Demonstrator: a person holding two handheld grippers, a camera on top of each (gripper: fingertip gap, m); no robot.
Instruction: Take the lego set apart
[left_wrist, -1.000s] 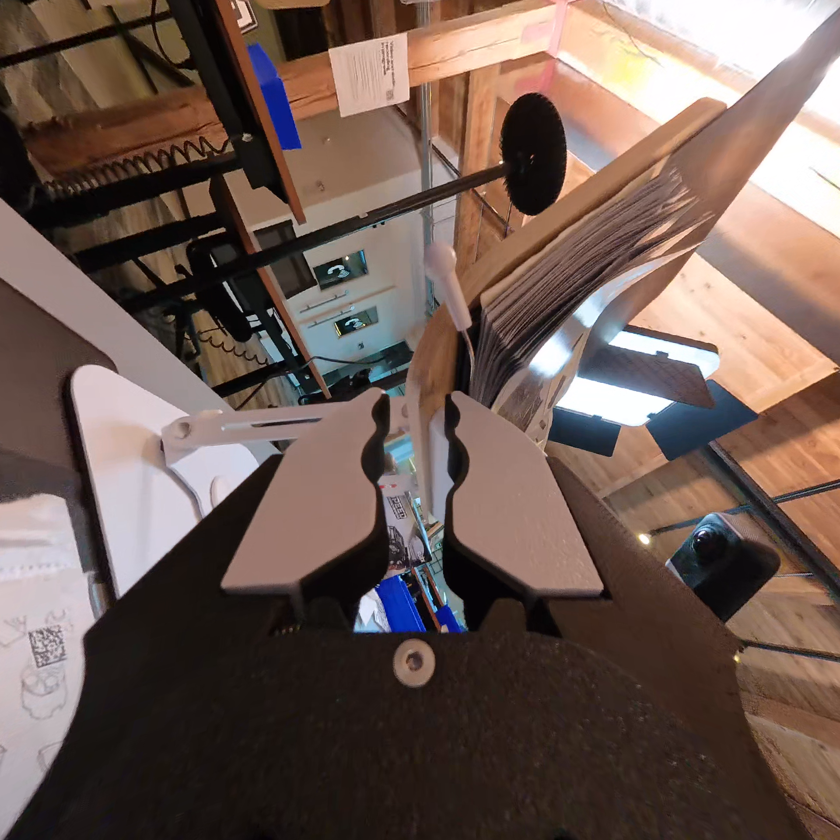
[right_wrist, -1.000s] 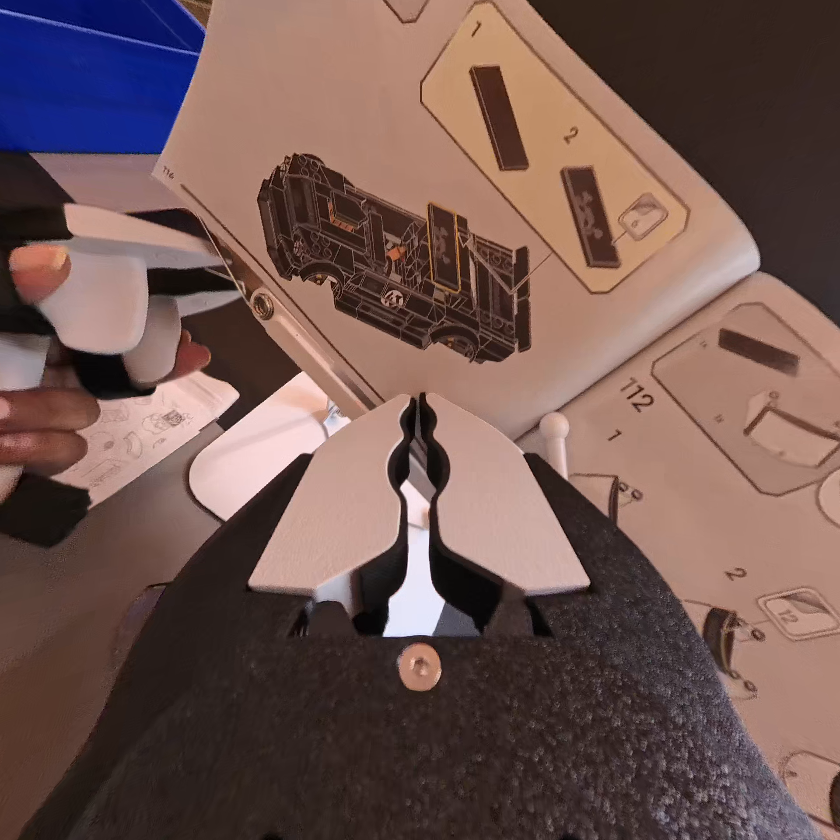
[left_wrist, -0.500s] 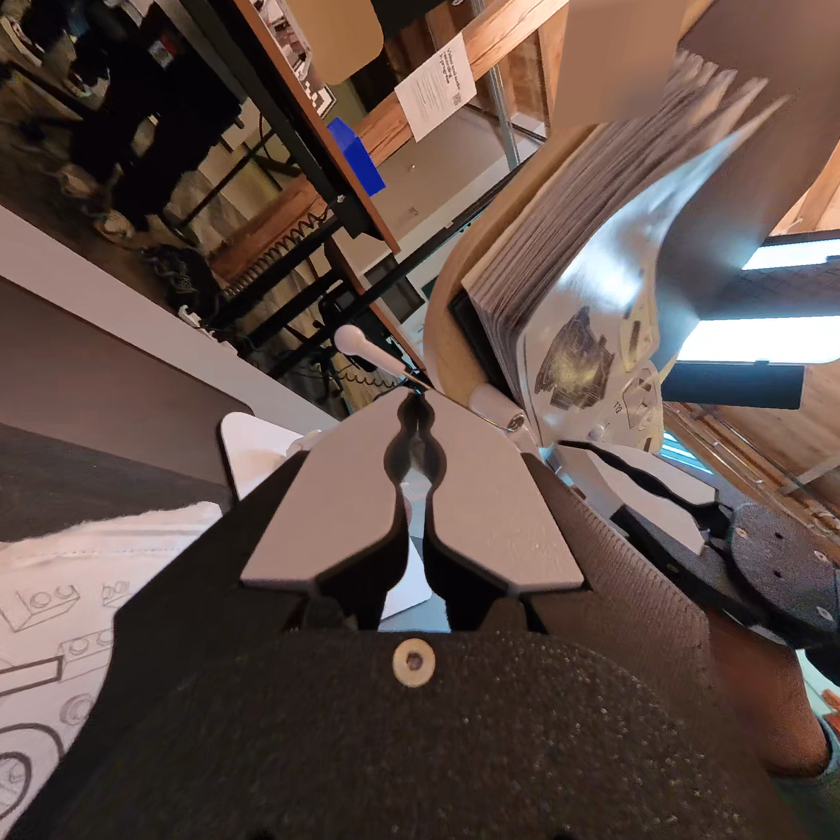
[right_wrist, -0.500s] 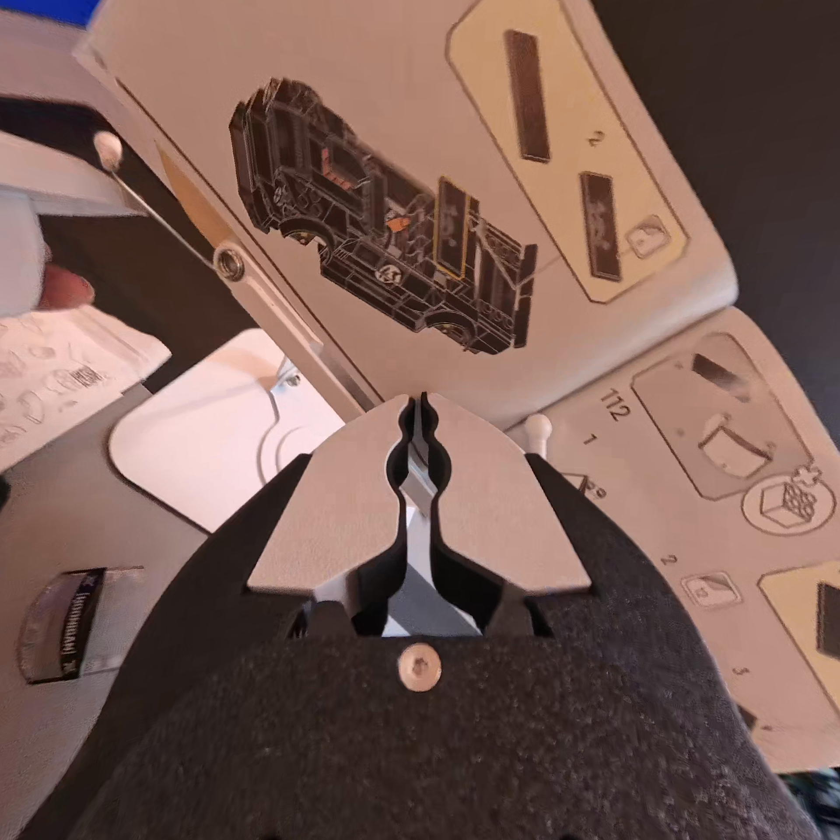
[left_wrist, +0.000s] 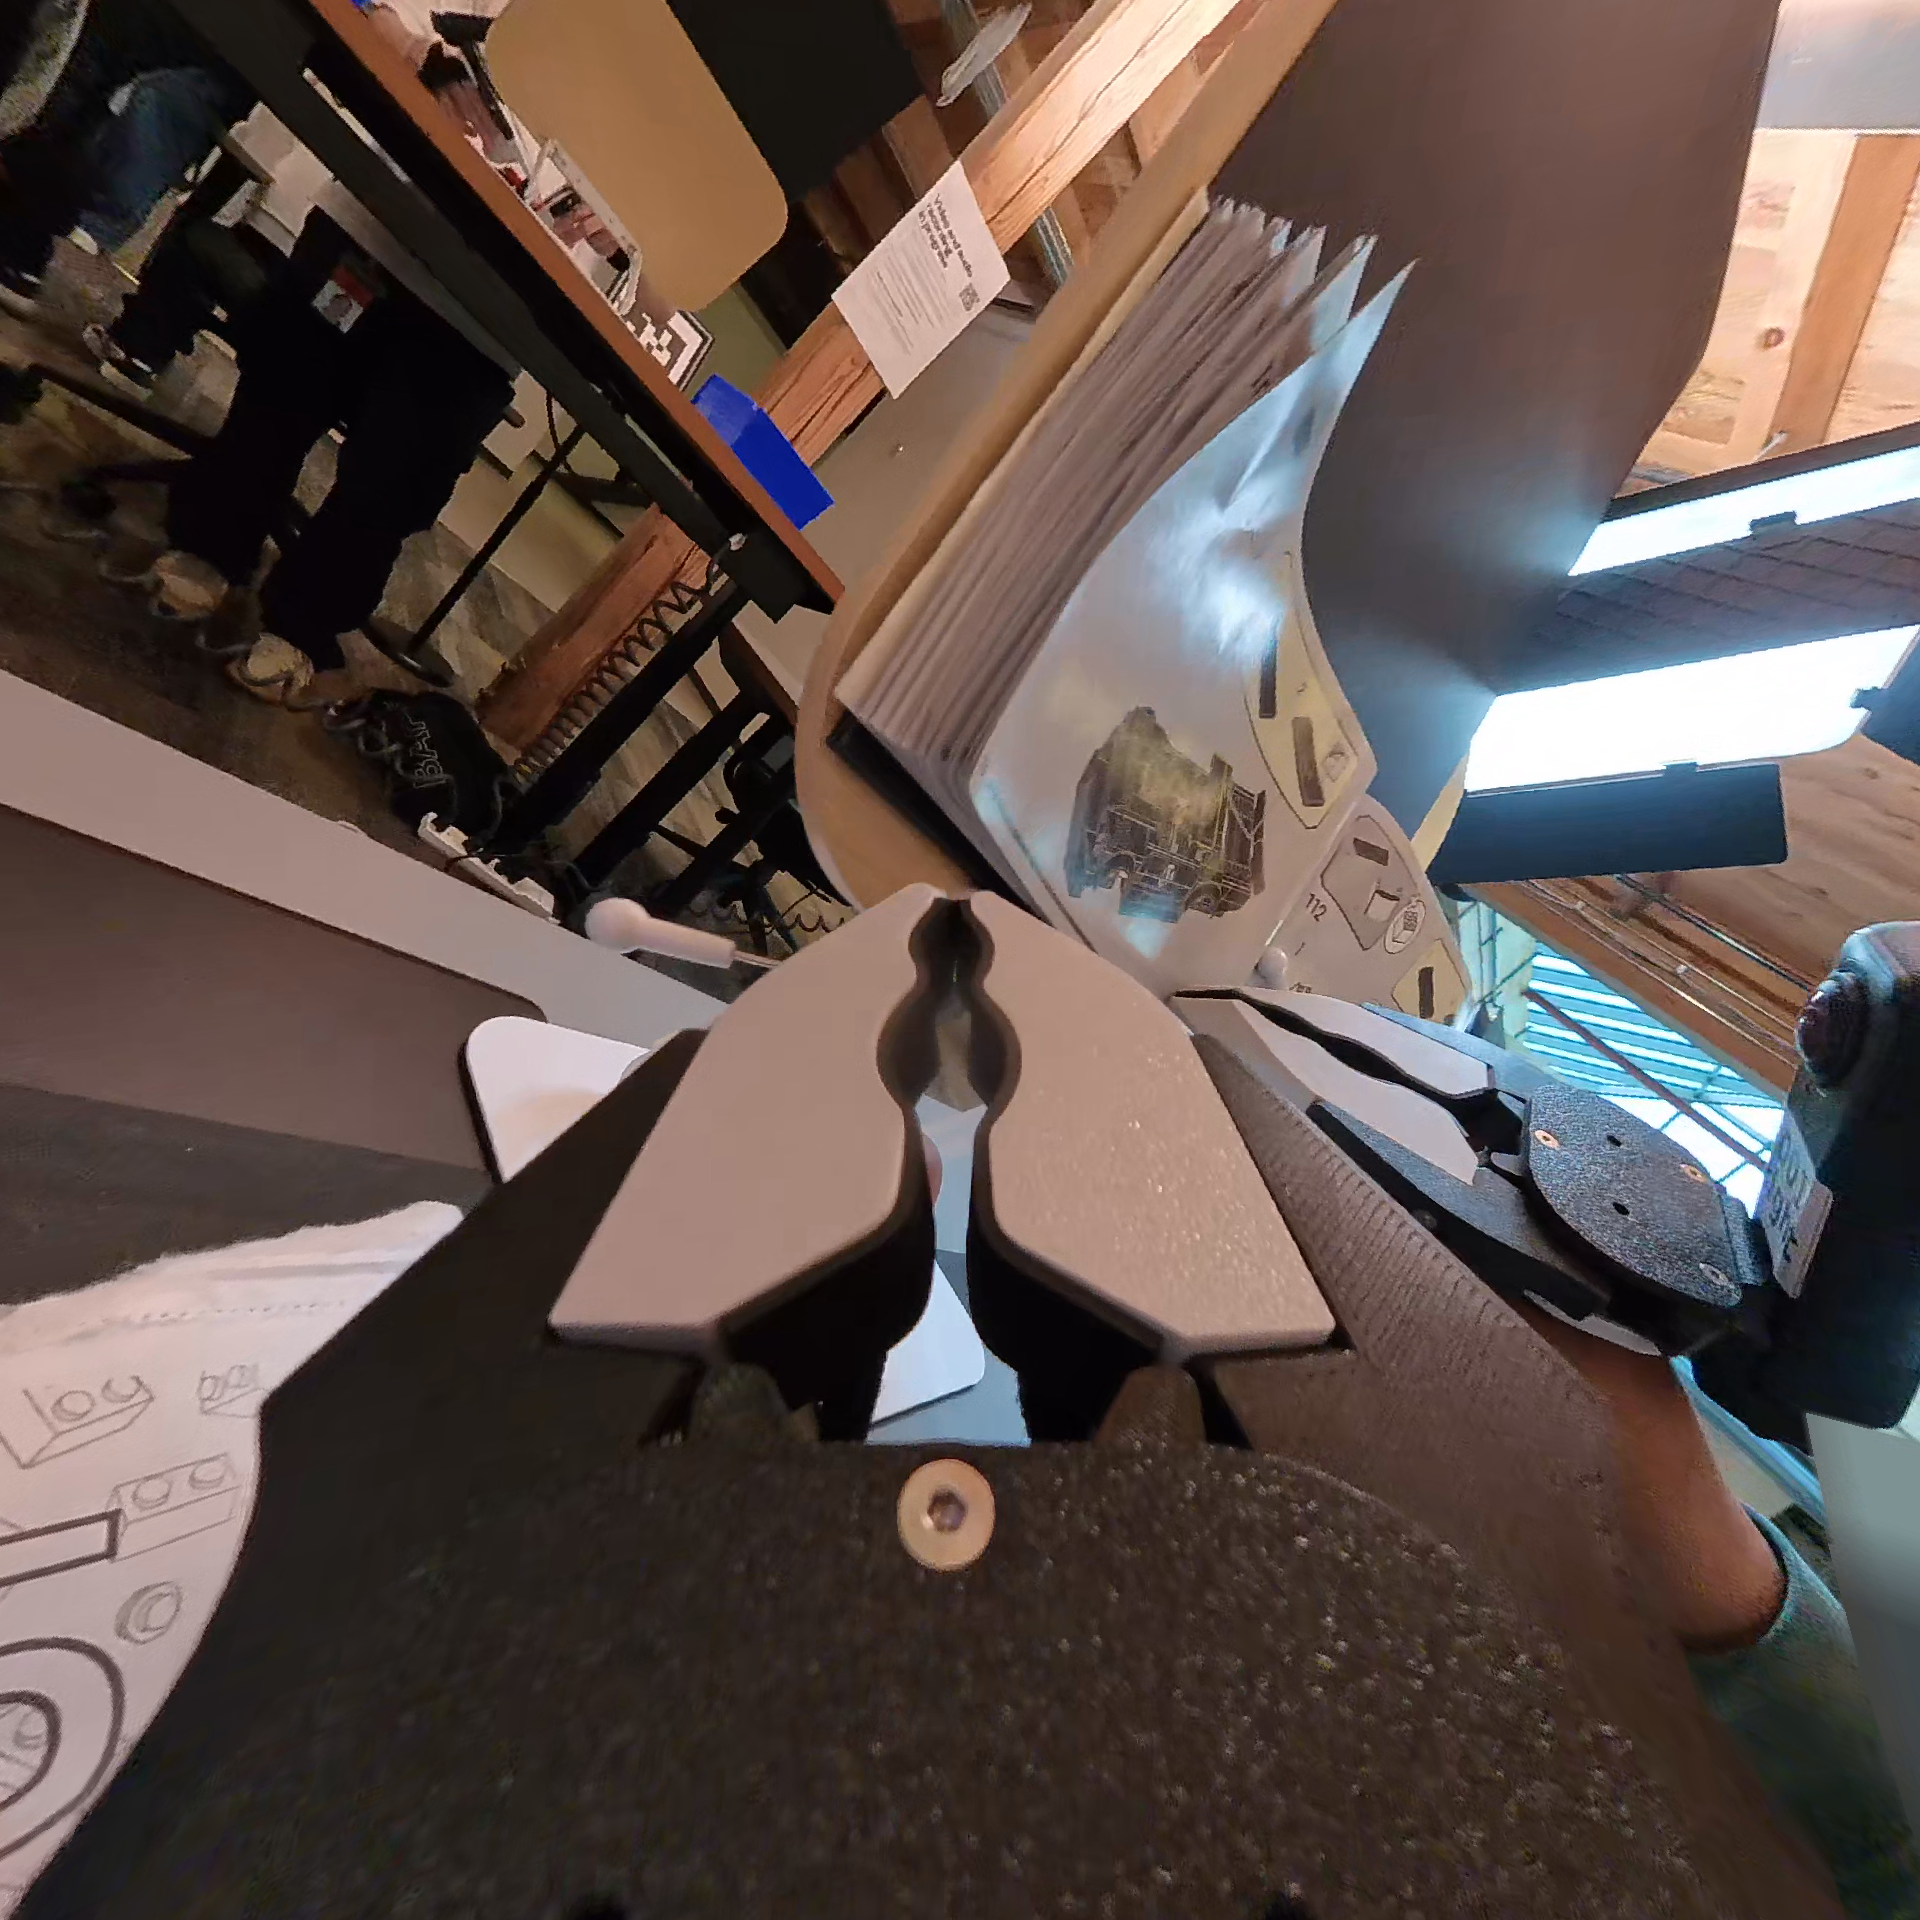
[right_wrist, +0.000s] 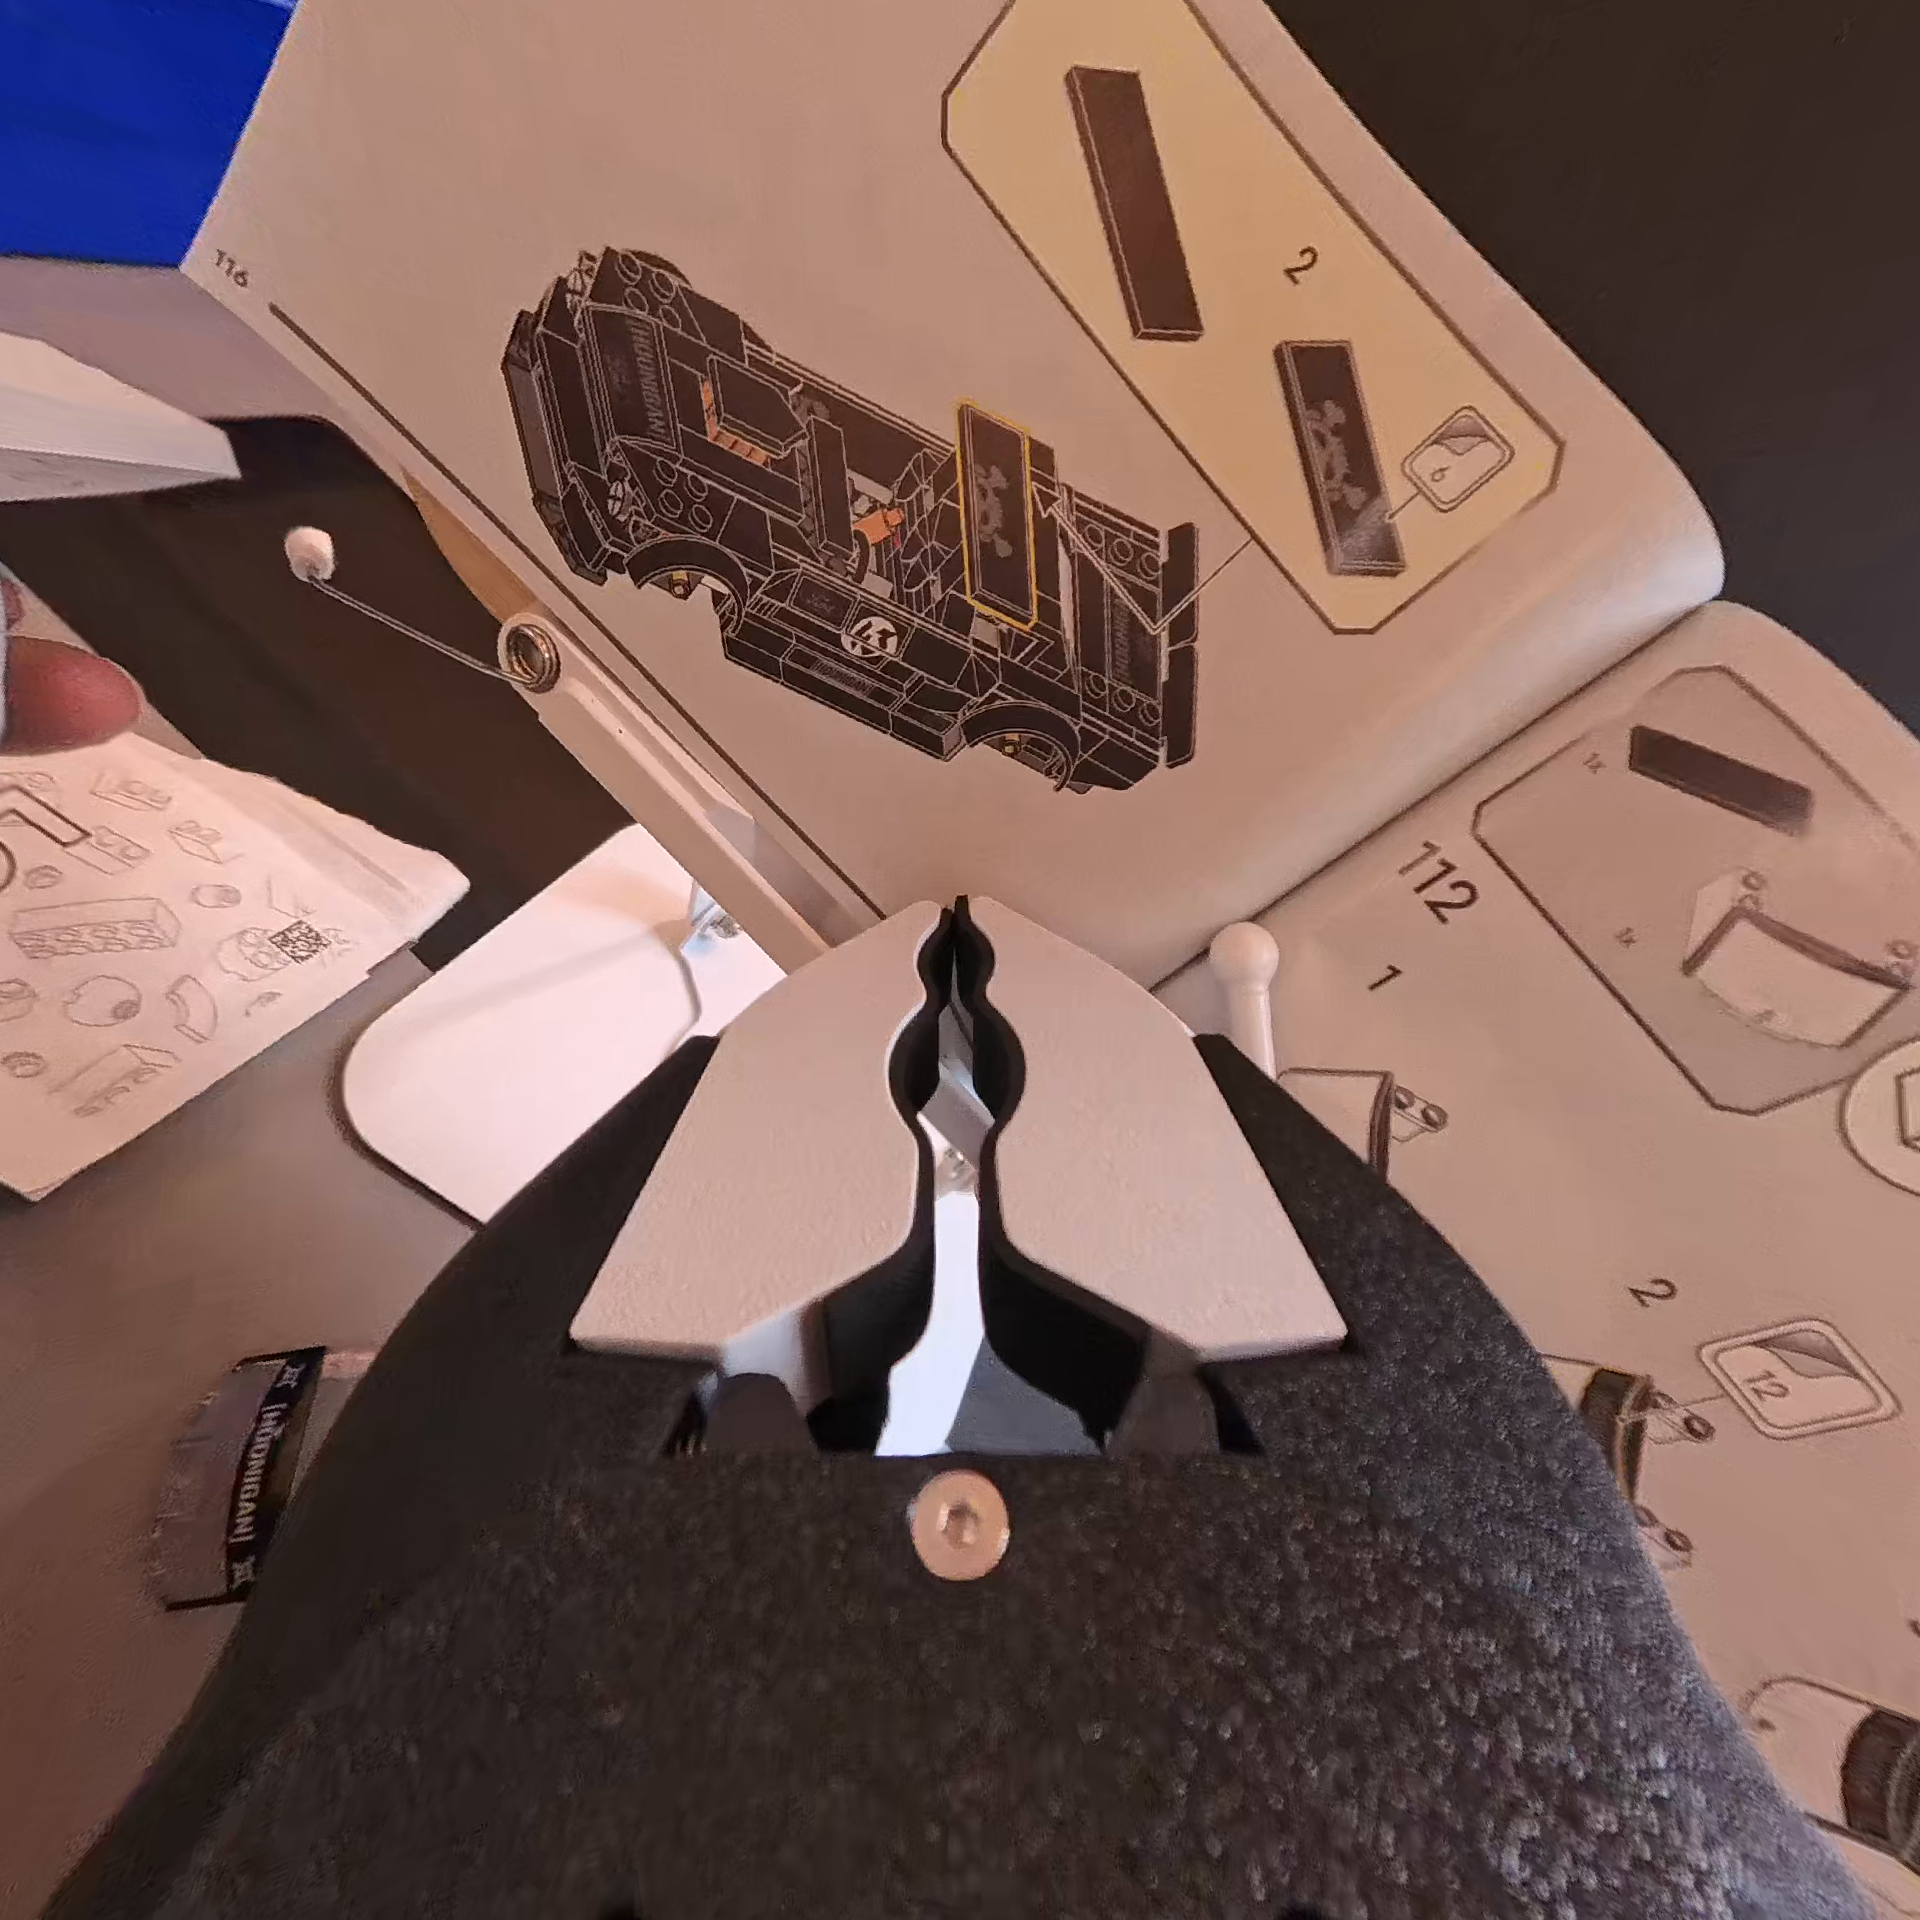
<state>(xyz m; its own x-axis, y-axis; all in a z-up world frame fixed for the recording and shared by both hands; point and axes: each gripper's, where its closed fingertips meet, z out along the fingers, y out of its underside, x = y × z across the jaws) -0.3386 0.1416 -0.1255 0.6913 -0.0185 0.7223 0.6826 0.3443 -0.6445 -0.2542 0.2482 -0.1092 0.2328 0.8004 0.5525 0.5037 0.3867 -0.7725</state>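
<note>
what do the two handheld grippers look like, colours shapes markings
Both match: the left gripper and right gripper each have two flat, pale grey fingers with wavy, scalloped inner edges, mounted on a rough-textured black body with one silver screw at its centre. No cables are visible.

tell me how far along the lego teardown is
Done: one loose black printed tile lies on the table. In hand: nothing seen gripped; the left tool and right tool are both shut at the foot of the instruction booklet, propped open on its stand. Left: can't judge, since no built model shows in either view.
</note>
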